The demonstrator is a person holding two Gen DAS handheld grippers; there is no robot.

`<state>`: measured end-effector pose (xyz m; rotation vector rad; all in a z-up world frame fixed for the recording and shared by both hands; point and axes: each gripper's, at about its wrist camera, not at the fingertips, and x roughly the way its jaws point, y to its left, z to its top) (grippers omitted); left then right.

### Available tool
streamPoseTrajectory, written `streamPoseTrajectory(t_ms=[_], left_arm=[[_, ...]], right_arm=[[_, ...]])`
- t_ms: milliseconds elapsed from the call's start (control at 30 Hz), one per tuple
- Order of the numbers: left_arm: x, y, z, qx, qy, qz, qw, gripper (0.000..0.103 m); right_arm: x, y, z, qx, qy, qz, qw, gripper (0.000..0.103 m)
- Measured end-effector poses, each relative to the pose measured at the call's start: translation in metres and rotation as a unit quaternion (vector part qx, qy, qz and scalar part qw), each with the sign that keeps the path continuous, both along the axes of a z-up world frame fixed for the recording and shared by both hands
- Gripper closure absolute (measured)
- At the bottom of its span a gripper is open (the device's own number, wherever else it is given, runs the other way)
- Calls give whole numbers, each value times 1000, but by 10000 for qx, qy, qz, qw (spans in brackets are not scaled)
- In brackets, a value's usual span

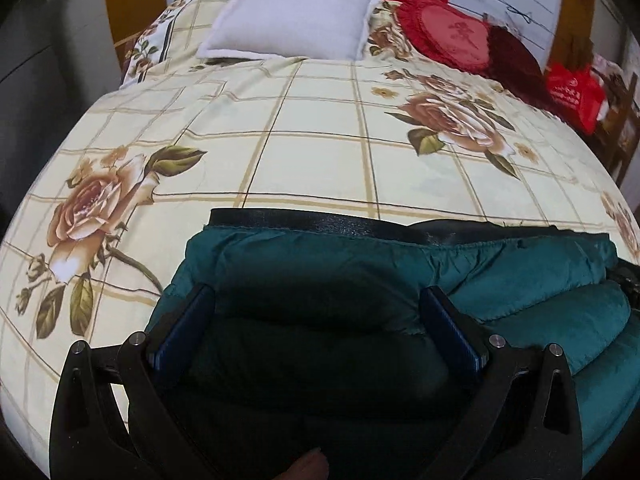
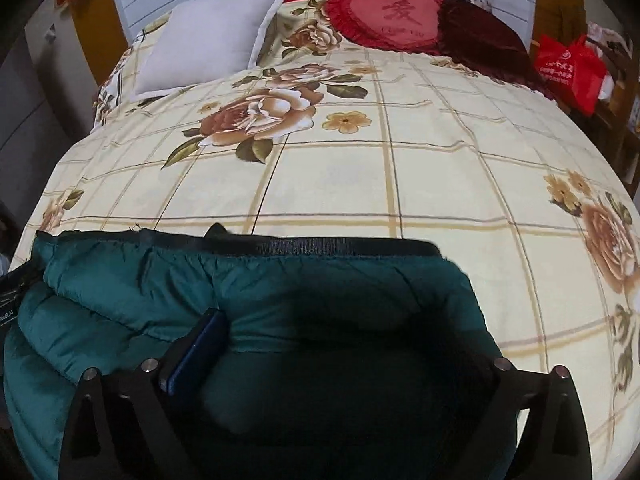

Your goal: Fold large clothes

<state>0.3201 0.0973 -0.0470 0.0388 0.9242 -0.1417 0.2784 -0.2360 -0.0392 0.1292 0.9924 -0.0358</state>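
The folded teal jacket [image 1: 520, 276] lies on the bed [image 1: 320, 120]. The left hand-held gripper [image 1: 316, 320] and the right hand-held gripper [image 2: 352, 344] hang just above it, jaws spread wide, the jacket's hem toward twelve o'clock.

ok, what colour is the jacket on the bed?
Teal green jacket with a black edge band; right wrist view shows it best.

Folded jacket [image 1: 400, 264] on the bedspread [image 1: 312, 160] at its near edge, pillow [image 1: 292, 12] behind it, cushion [image 1: 448, 34] right of pillow, bag [image 1: 574, 92] apparently off the bed's far right.
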Motion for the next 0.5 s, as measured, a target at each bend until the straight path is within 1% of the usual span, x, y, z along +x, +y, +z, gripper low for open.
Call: streamPoseTrajectory(t_ms=[133,200,300,367,433,467,500], left_arm=[[7,4,-6,-207,121,34,9997,0],[8,5,-6,-250,153,27,9996,0],[7,4,-5,-240,138,20,9996,0],[10,1,-4,-119,306,-38,9995,0],[10,-1,4,87,494,-192,9986,0],[5,1,16,149,492,-290,9983,0],[-1,7,27,104,377,-336,9987,0]], right_arm=[[13,-5,-5,127,85,17,9999,0],[14,-7,-5,193,99,18,9998,0],[14,-6,-5,183,93,2,9998,0],[12,-6,-4,212,85,-37,9997,0],[11,-3,0,64,220,-20,9997,0],[11,-1,7,-44,290,13,9996,3],[7,-1,18,-104,245,27,9996,4]])
